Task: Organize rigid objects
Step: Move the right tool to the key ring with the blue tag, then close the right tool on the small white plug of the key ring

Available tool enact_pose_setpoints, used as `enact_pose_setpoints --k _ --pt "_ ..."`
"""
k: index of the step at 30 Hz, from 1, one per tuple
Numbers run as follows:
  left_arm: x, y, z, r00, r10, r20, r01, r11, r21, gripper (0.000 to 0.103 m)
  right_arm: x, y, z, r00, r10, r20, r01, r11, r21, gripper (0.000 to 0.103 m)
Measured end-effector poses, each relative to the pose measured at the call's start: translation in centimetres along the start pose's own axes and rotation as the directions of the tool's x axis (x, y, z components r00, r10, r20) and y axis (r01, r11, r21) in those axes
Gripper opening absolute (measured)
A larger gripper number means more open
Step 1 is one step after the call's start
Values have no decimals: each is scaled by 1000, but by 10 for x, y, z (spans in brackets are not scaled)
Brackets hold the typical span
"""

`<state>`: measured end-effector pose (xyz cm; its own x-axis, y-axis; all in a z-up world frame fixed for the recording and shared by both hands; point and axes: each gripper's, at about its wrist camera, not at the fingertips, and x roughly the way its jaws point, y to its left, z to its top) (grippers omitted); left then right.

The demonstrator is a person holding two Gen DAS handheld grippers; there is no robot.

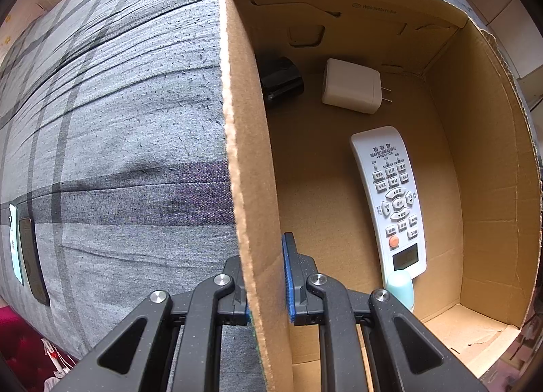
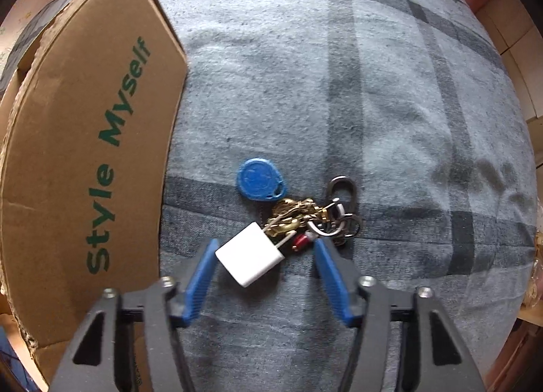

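So the two cams give us pretty different stories. From the left wrist view we're looking straight down into the box [image 1: 475, 168]: our left gripper [image 1: 268, 276] is clamped tight on the box's side wall, one blue pad inside, the other outside against the cardboard. Only this view shows what's already in there: a white remote [image 1: 393, 198] lying buttons-up, a white charger [image 1: 351, 86] further back with its prongs pointing right, a black thing [image 1: 280, 80] partly hidden behind the wall, and a pale teal item [image 1: 401, 287] touching the remote's near end. Can't tell what those last two are. Off at the left edge, a phone [image 1: 20, 249] lies on the plaid bedsheet [image 1: 118, 114].

The right wrist view only gets the box's outside [image 2: 85, 161], with green "Style Myself" lettering. What it does show is our right gripper [image 2: 264, 249] pointing down over the sheet [image 2: 390, 86], jaws about half open and not pressing anything. A small white adapter [image 2: 249, 258] sits between the fingers, nearer the left pad, untouched. Just beyond lies a keyring bunch [image 2: 312, 219] with a blue fob [image 2: 259, 180], brass keys and a dark clip.
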<state>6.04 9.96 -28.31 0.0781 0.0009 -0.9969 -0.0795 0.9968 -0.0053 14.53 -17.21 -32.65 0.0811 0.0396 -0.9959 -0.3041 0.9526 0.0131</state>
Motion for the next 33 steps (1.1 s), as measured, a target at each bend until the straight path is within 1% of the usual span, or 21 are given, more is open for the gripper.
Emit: enact_pose_setpoints --k 1,2,3,7,11,14,24,33 --pt "0 0 0 1000 0 -1 0 1000 0 15 1 1 0 1000 5 -4 -5 1000 -2 50" --pt "0 0 0 1000 1 -1 -1 1000 0 15 1 3 0 1000 9 -4 -9 1000 -6 42" --pt "0 0 0 1000 1 0 -1 1000 0 15 0 7 -1 1000 3 -4 -3 1000 -9 41" --pt "1 0 1 1000 1 0 -1 1000 0 15 0 10 -4 1000 4 -1 -4 1000 -2 41" --pt "1 0 1 1000 0 0 0 1000 0 15 -6 2 1 1000 6 -2 -6 1000 7 41" --pt "1 0 1 1000 1 0 -1 1000 1 15 -12 -2 -2 1000 4 2 -4 1000 10 41" --pt "-1 0 2 1000 -2 0 2 1000 1 15 -40 3 -10 999 -12 29 11 1000 25 41" --pt "-2 2 1 1000 -8 4 8 1000 -3 15 -79 1 -17 998 -34 60 32 999 34 41"
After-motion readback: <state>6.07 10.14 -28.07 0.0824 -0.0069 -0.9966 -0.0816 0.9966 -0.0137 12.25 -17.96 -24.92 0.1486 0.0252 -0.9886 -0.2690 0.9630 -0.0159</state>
